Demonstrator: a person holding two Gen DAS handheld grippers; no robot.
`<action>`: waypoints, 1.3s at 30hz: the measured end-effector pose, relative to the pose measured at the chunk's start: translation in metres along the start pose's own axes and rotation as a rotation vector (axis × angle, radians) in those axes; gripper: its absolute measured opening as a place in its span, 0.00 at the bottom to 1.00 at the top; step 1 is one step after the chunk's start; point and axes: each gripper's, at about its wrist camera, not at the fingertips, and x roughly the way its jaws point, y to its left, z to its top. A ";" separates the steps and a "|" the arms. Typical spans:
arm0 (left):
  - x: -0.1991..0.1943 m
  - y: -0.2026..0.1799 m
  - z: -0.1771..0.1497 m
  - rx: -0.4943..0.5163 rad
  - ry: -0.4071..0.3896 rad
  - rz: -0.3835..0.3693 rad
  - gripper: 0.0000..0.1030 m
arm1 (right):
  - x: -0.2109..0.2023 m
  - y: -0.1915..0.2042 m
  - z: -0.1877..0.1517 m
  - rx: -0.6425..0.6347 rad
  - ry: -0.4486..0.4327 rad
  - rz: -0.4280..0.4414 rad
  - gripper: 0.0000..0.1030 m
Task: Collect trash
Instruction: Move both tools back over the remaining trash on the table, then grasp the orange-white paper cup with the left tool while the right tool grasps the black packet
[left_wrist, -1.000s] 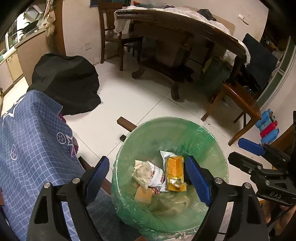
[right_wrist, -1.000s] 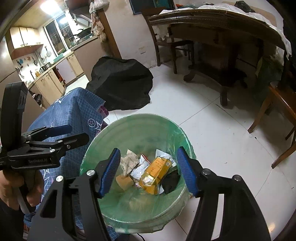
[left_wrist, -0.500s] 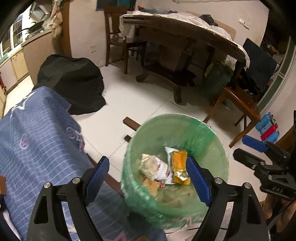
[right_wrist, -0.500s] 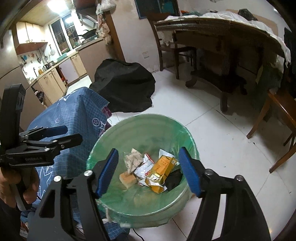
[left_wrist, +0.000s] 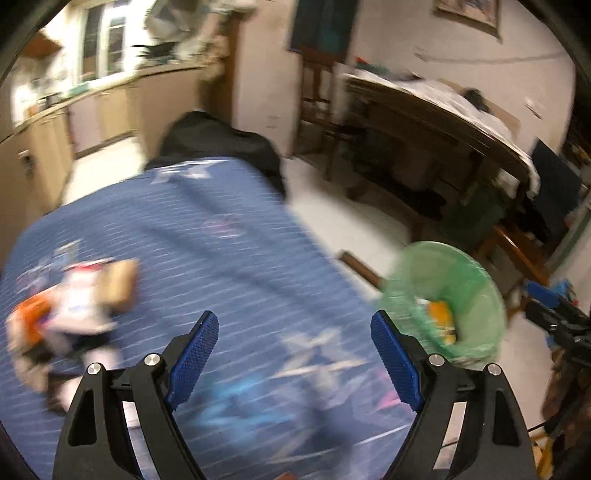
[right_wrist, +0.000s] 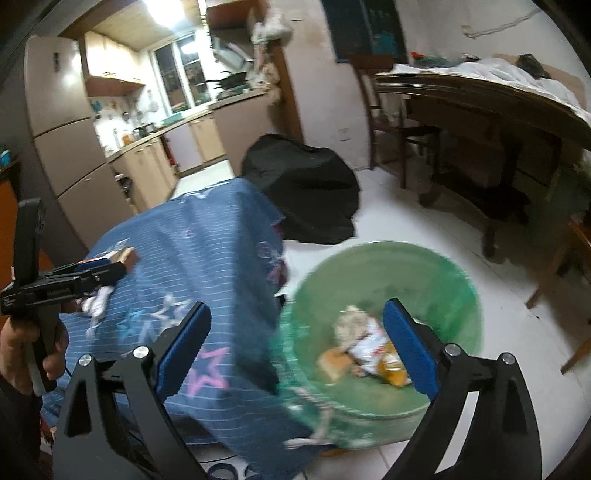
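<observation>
Bin (right_wrist: 458, 280) rim touches blue cloth (right_wrist: 207, 236) edge; white floor (right_wrist: 424, 229) beyond lies bare.

Both cameras look forward and down along their own tongs. The left view faces the blue cloth (left_wrist: 221, 236); the right view faces the green bin (right_wrist: 391, 266), close. Both show cloth, bin and far dining table (right_wrist: 480, 99).

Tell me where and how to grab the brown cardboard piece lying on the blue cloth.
Grip the brown cardboard piece by its free right edge, coming down from above with the open left tool. It seems to lie flat on the blue cloth, and wrappers crowd its left side. The blur hides finer detail.
</observation>
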 end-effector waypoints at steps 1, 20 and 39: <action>-0.010 0.024 -0.006 -0.027 -0.010 0.027 0.82 | 0.002 0.009 -0.002 -0.008 0.003 0.018 0.89; -0.043 0.270 -0.042 -0.198 -0.078 0.193 0.80 | 0.045 0.125 -0.024 -0.126 0.115 0.165 0.89; -0.075 0.259 -0.080 -0.251 -0.195 0.198 0.41 | 0.084 0.214 -0.032 -0.247 0.213 0.323 0.66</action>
